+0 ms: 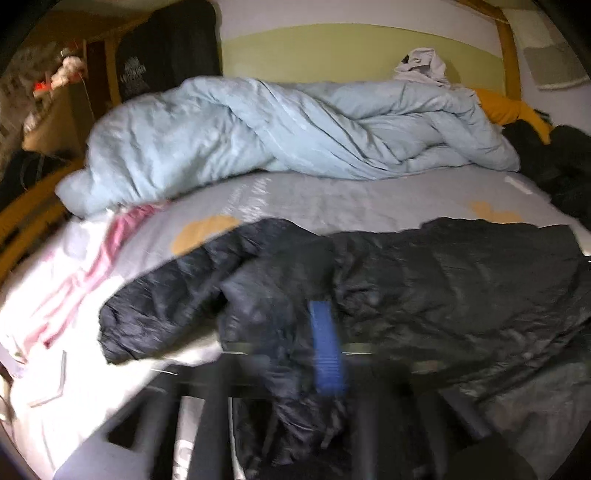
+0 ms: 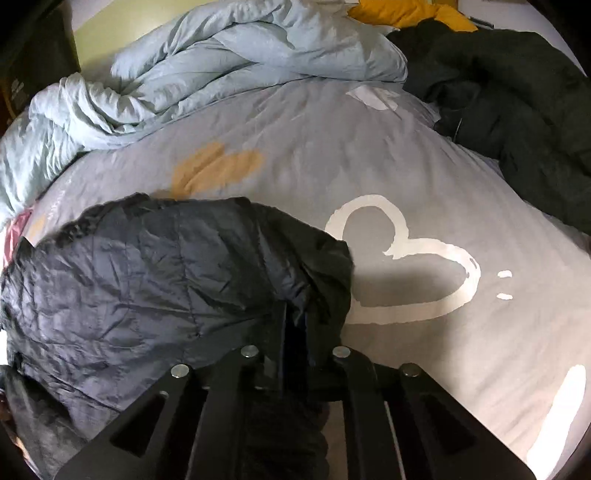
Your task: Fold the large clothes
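A dark blue-black puffer jacket [image 1: 443,280] lies spread across the near part of the bed. In the blurred left wrist view, my left gripper [image 1: 280,350] hangs over its crumpled left part. One blue finger [image 1: 327,347] shows; the other is buried under bunched fabric. The jaws stand apart, with a fold of jacket loose between them. In the right wrist view the jacket [image 2: 147,277] fills the lower left. My right gripper [image 2: 295,332] has its fingers drawn together on the jacket's right edge, and the fabric wraps over the tips.
The grey bedsheet [image 2: 406,166] has a white heart and yellow prints. A rumpled pale blue duvet [image 1: 277,129] lies at the back, more dark clothes [image 2: 517,110] at the right, a mustard pillow [image 2: 406,13] behind them. A pink-and-white cloth [image 1: 66,280] lies at the left.
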Motion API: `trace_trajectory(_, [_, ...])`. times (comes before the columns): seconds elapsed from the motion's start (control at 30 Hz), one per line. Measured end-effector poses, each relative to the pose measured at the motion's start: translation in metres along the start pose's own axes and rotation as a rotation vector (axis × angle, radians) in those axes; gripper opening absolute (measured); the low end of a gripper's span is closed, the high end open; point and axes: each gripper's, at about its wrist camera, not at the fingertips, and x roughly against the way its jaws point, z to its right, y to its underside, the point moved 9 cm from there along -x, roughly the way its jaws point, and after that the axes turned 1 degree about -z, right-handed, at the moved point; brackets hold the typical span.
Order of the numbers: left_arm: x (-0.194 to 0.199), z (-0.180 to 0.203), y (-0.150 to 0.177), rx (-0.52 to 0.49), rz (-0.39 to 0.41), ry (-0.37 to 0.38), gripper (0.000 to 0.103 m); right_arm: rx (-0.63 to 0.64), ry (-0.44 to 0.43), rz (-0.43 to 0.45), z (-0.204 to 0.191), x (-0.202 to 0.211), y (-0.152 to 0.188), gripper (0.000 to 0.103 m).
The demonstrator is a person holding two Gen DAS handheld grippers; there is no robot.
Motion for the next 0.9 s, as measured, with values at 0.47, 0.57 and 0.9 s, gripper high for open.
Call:
trace_trajectory(0.47, [-0.038, 0.022, 0.039, -0.051, -0.191, -0.034, 0.094, 0.21, -0.1, -0.12, -0.046, 0.039, 0.078, 0.024])
trace_trajectory(0.57, [-0.031, 0.021, 0.037, -0.042, -0.163, -0.025, 0.094, 0.208, -0.08, -0.119, -0.046, 0.009, 0.083, 0.024])
trace_trajectory(0.9, [0.035, -0.004, 0.019, -0.075, -0.038, -0.109, 0.099, 0.08, -0.132, 0.091, -0.01, 0.091, 0.05, 0.083])
